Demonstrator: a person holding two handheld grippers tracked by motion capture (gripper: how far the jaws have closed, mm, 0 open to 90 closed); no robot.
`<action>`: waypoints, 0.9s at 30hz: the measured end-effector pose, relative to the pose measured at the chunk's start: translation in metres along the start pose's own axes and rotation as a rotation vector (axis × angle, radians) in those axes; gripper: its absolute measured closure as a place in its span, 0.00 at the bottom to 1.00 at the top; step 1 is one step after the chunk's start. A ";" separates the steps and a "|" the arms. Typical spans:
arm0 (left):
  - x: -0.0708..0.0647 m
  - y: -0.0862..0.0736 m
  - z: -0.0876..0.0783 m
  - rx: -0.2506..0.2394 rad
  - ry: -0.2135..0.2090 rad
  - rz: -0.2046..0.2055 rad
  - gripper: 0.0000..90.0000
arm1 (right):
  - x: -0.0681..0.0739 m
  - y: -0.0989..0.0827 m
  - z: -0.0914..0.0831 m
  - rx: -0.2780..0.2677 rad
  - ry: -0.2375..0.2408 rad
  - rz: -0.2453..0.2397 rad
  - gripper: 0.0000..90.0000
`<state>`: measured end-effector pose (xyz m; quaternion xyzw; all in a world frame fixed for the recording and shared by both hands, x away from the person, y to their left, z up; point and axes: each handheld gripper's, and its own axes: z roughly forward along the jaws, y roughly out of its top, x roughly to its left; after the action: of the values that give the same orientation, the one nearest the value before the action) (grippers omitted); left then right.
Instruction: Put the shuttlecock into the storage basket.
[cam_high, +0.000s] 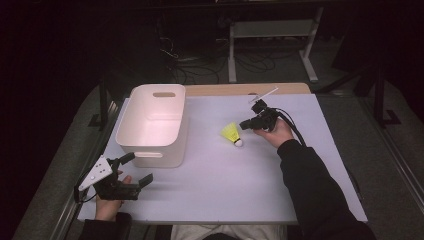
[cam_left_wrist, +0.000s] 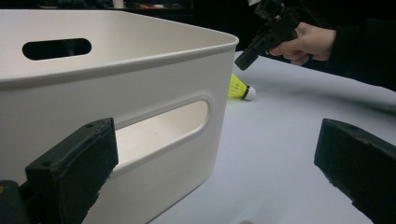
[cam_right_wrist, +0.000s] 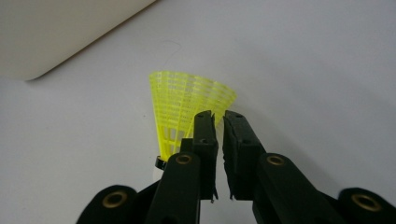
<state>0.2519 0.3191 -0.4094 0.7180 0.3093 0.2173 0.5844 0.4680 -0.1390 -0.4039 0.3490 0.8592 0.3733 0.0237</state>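
Observation:
A yellow shuttlecock (cam_high: 232, 134) (cam_left_wrist: 240, 87) (cam_right_wrist: 187, 107) lies on its side on the white table, its white cork toward the person. My right gripper (cam_high: 243, 125) (cam_left_wrist: 243, 63) (cam_right_wrist: 218, 116) hovers just right of it, tips over the skirt's rim. Its jaws stand only a thin slit apart, with nothing pressed between them. My left gripper (cam_high: 137, 170) (cam_left_wrist: 219, 140) rests at the near left of the table with its jaws wide open and empty. It points at the slotted near wall of a white plastic bin (cam_high: 131, 107) (cam_left_wrist: 140, 60) (cam_right_wrist: 46, 32).
The bin stands at the left of the white table top (cam_high: 225, 185), its inside showing nothing. A wooden strip (cam_high: 240, 89) runs along the far edge. Beyond it are a metal frame (cam_high: 272, 30) and floor cables in the dark.

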 end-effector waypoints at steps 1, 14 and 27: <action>0.000 0.000 0.000 0.001 -0.001 0.000 0.00 | 0.001 0.000 -0.001 -0.001 0.004 0.003 0.89; 0.000 0.000 -0.001 -0.008 0.001 -0.004 0.00 | 0.006 0.002 -0.009 0.009 -0.002 0.012 0.48; 0.000 0.000 -0.003 -0.014 0.002 -0.009 0.00 | 0.012 0.001 -0.012 0.024 0.014 0.011 0.15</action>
<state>0.2500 0.3211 -0.4085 0.7124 0.3115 0.2176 0.5899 0.4560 -0.1386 -0.3923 0.3515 0.8619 0.3653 0.0114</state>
